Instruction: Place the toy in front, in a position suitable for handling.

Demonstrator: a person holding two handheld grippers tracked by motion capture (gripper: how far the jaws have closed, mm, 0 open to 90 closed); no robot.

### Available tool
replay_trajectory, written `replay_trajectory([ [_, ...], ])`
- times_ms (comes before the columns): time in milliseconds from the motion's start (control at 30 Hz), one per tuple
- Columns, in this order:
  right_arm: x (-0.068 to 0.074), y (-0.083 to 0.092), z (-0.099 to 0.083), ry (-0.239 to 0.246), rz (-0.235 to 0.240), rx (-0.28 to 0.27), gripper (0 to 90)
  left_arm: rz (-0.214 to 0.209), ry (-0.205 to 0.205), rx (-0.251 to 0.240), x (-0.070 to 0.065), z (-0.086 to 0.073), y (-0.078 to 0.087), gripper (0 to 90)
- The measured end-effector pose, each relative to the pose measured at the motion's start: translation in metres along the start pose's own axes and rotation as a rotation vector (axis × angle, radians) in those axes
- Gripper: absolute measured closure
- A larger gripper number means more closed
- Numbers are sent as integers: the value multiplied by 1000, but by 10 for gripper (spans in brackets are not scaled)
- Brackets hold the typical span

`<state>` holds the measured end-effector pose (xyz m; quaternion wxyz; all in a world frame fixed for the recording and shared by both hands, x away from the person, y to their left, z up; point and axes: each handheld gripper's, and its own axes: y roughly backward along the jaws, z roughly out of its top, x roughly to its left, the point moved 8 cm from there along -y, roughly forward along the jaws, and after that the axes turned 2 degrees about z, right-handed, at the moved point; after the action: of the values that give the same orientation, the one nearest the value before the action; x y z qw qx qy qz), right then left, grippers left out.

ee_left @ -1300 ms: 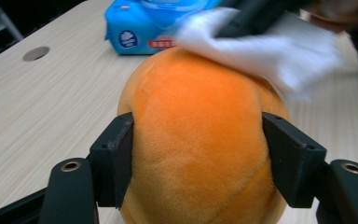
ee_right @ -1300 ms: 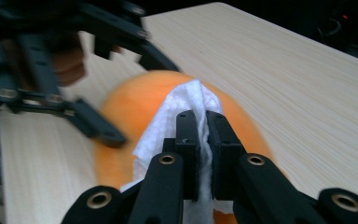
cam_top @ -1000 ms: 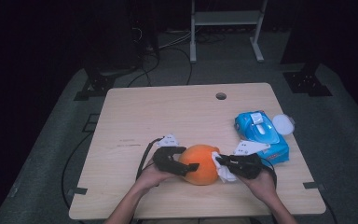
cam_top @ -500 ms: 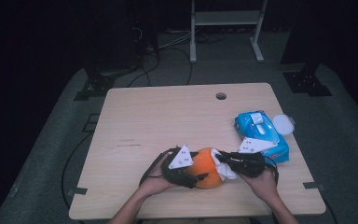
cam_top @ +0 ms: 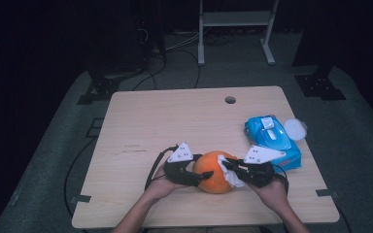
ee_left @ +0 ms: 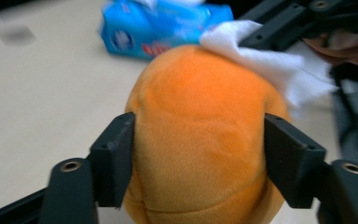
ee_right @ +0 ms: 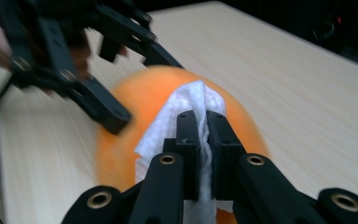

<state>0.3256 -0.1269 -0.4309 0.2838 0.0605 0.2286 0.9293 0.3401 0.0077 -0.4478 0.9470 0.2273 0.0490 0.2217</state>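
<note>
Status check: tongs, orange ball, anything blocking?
Left tongs closing on ball. Right tongs shut on wipe, against ball. Nothing blocking.

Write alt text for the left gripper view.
Two black jaws of the left gripper press the sides of an orange plush ball on a pale wooden table. A white wipe held by the right gripper lies on its top; a blue wipes pack sits behind.

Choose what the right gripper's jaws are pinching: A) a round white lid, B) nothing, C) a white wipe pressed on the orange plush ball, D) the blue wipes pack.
C: in the right gripper view, the right gripper is shut on a white wipe lying against the orange plush ball.
</note>
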Motion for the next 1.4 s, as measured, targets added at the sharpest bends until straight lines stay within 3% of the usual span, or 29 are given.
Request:
replay_trajectory([
  [33, 3, 1, 4, 3, 12, -20, 834, 0, 0, 0, 0, 0, 0, 341],
  [67, 3, 1, 4, 3, 12, -20, 834, 42, -48, -11, -3, 5, 2, 341],
  [100, 10, 1, 13, 24, 23, -37, 834, 92, -129, -7, -7, 9, 2, 343],
  [133, 10, 1, 13, 24, 23, -37, 834, 92, -129, -7, -7, 9, 2, 343],
  [167, 10, 2, 13, 58, 6, -22, 834, 109, -183, 7, -11, 7, 0, 336],
  [200, 10, 2, 13, 58, 6, -22, 834, 109, -183, 7, -11, 7, 0, 324],
  [233, 8, 2, 11, 54, 8, -14, 834, 72, -156, 16, -12, 4, -2, 324],
  [300, -1, 2, -1, 31, -9, 16, 834, 35, -109, 0, -11, 2, -4, 232],
  [333, -7, 3, -7, 11, -27, 20, 834, -4, -61, -18, -9, 1, -4, 208],
  [400, -10, 4, -9, 3, -34, 20, 835, -8, -45, -24, -8, 2, -4, 219],
  [433, -11, 5, -7, -11, -35, 11, 834, 18, -64, -11, -8, 2, -5, 257],
  [467, -11, 5, -7, -11, -35, 11, 834, 18, -64, -11, -8, 2, -5, 266],
  [500, -3, 2, -3, 13, -37, 7, 835, 51, -77, -1, -10, 1, -9, 271],
  [533, 3, -1, 0, 33, -34, 6, 835, 58, -84, 6, -10, -1, -10, 271],
  [567, 3, -1, 0, 33, -34, 6, 835, 58, -84, 6, -10, -1, -10, 274],
  [633, 16, -7, 7, 67, 9, -7, 834, 51, -89, 0, -9, -3, -9, 281],
  [700, 15, -6, 8, 84, 1, -2, 834, 35, -83, -6, -8, -4, -8, 283],
  [800, 8, -4, 5, 68, -9, 5, 834, 15, -74, -5, -7, -6, -6, 268],
  [833, -3, -1, -1, 65, -63, 31, 834, 23, -31, 1, -1, -7, -5, 207],
  [900, -11, 1, -9, 29, -69, 52, 834, 33, 40, 13, 7, -7, -4, 141],
  [967, -12, -2, -13, 12, -54, 49, 835, 11, 105, 13, 8, -6, -6, 129],
  [1033, -8, -3, -12, 19, -43, 48, 835, 17, 103, 26, 8, -7, -7, 176],
  [1067, 2, -6, -7, 53, -25, 46, 835, 26, 46, 17, 4, -7, -7, 226],
  [1100, 9, -8, -3, 55, 0, 31, 835, 34, 7, 19, 1, -6, -7, 248],
  [1133, 9, -8, -3, 55, 0, 31, 835, 34, 7, 19, 1, -6, -7, 263],
  [1167, 14, -9, 1, 56, 21, 20, 834, 43, -44, 21, -3, -6, -8, 263],
  [1233, 19, -11, 8, 87, 19, 14, 835, 58, -123, 30, -11, -5, -8, 280],
  [1367, 10, -5, 7, 59, -2, 5, 835, 29, -163, 27, -17, -6, -7, 282],
  [1400, 0, 1, 6, 51, -45, 3, 834, -13, -170, 11, -20, -6, -5, 269],
])
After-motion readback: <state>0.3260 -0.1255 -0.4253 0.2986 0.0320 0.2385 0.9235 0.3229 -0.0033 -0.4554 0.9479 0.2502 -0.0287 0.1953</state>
